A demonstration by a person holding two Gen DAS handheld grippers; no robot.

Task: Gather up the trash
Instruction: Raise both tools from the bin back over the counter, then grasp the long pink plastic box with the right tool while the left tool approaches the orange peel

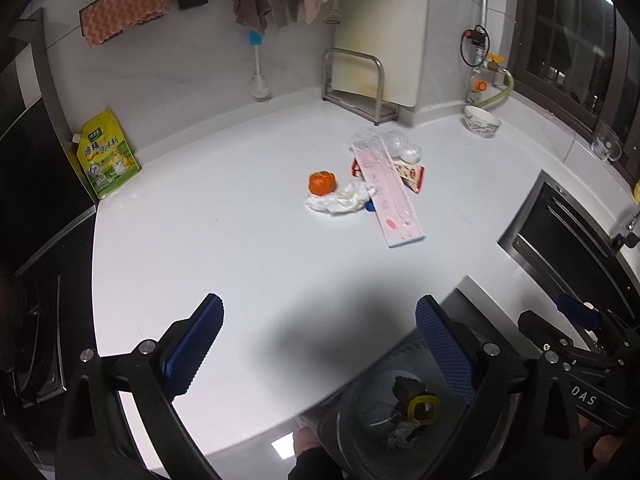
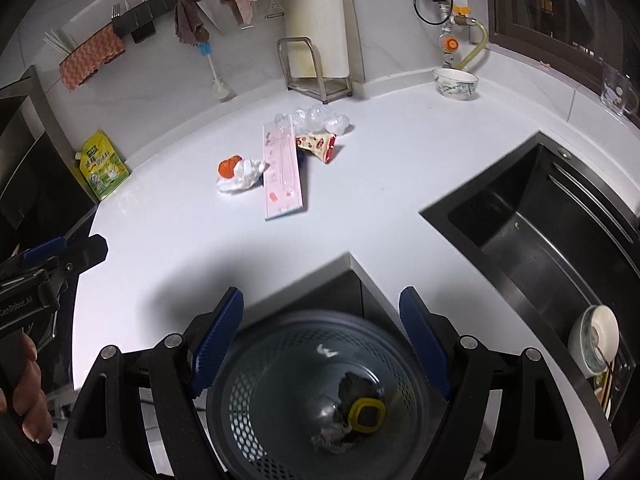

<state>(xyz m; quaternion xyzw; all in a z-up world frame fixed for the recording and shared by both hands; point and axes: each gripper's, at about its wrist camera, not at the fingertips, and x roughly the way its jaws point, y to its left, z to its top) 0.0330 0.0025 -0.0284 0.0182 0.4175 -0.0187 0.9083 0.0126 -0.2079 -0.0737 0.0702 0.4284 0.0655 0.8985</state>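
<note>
Hidden: the bin (image 2: pixel 316 396) is blurred at its rim and cut by the lower edge in both views; a small blue thing (image 1: pixel 370 205) peeks from under the tissue and the flat box, too covered to name; a person's fingers (image 2: pixel 28 396) show only at the left edge of the right wrist view.
Bench left: one yellow-green seasoning pouch (image 1: pixel 106 156) leans at the wall on the white bench (image 1: pixel 240 248).
Bench middle: one mandarin (image 1: pixel 321 182) touching one crumpled white tissue (image 1: pixel 344 199); one long pink flat box (image 1: pixel 390 192) lying over one red-and-cream wrapper (image 1: pixel 412 174); clear crumpled plastic (image 1: pixel 394 142) behind them, number of pieces unclear.
Bench right: one patterned bowl (image 1: pixel 482 121) near the wall; a black sink (image 2: pixel 552 232) with dishes in its near corner.
Bin contents: one yellow-ringed dark lid (image 2: pixel 366 410), dark crumpled scraps and a grey wad, hard to count.
Left gripper (image 1: pixel 320 344): jaws spread as wide as they go, nothing between the pads; held over the bench edge and the bin.
Right gripper (image 2: pixel 320 340): jaws well apart, empty, above the bin's mouth.
</note>
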